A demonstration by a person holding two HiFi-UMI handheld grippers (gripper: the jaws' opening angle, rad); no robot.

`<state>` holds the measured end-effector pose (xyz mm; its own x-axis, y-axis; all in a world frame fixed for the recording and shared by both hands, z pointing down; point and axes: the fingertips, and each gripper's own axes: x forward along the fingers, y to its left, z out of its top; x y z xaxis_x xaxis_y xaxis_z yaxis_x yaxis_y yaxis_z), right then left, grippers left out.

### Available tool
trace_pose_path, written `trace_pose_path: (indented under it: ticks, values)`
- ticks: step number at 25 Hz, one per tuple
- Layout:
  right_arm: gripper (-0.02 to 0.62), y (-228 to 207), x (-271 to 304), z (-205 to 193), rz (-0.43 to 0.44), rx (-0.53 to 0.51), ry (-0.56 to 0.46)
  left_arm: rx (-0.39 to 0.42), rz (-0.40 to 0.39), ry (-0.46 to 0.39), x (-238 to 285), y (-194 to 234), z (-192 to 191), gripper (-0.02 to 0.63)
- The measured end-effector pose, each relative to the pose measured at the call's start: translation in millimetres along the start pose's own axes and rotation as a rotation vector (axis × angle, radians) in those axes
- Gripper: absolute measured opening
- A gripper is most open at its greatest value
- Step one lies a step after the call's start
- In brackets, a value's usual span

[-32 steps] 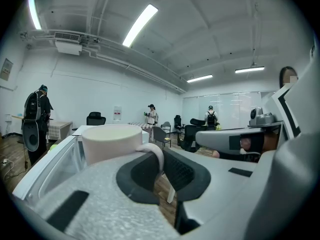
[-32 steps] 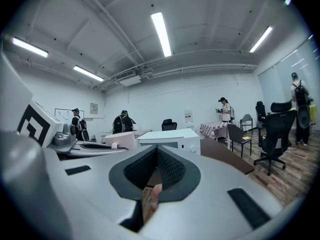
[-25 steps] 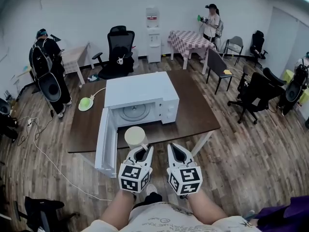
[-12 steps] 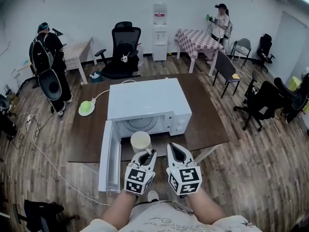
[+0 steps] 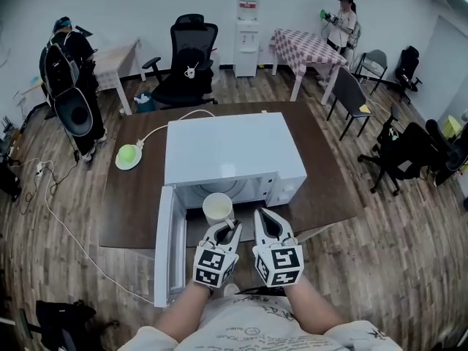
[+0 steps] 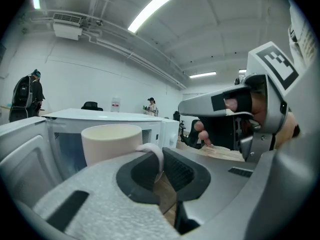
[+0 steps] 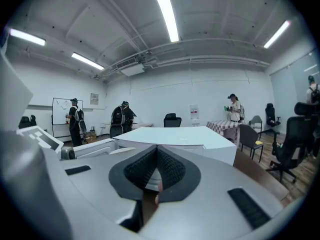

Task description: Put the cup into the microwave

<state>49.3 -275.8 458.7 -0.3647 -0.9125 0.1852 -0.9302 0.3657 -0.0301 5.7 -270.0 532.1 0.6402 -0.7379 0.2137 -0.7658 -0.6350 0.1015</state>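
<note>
Two tongs are held side by side nearest the camera. The left tongs (image 5: pixel 228 227) are closed on the handle of the cup (image 5: pixel 218 208); the right tongs (image 5: pixel 265 222) are shut with nothing between them. The cup is held upright at the mouth of the microwave (image 5: pixel 230 148), whose door (image 5: pixel 168 247) is swung open to the left. A dark brown worktop (image 5: pixel 333 189) carries the microwave and a green object (image 5: pixel 127 156). Beyond, wood flooring (image 5: pixel 409 240), a black office chair (image 5: pixel 189 64), a water dispenser (image 5: pixel 247 20) and a chequered table (image 5: pixel 307 46) are seen.

Head view steeply downward, gripper views low, forward, sharing microwave (image 5: pixel 232 152)
</note>
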Motion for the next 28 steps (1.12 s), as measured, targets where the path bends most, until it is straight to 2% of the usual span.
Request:
trace_pose_path:
  ticks: [3, 9, 15, 20, 24, 28]
  values:
    - [0.014, 2, 20, -11, 0.012, -0.061, -0.017, 0.016, 0.004, 0.004, 6, 12, -9, 0.031]
    - [0.014, 1, 48, -40, 0.061, -0.112, 0.011, 0.009, 0.032, 0.03, 24, 31, -27, 0.031]
    - [0.014, -13, 66, -65, 0.104, -0.088, 0.062, -0.008, 0.055, 0.032, 40, 46, -42, 0.031]
    - [0.014, -19, 74, -75, 0.191, -0.031, 0.09, -0.029, 0.086, 0.023, 55, 63, -53, 0.031]
    - [0.014, -27, 76, -78, 0.2, -0.045, 0.101, 0.018, 0.095, 0.021, 70, 75, -51, 0.031]
    - [0.014, -34, 72, -78, 0.214, -0.091, 0.088, 0.033, 0.09, 0.029, 86, 87, -57, 0.031]
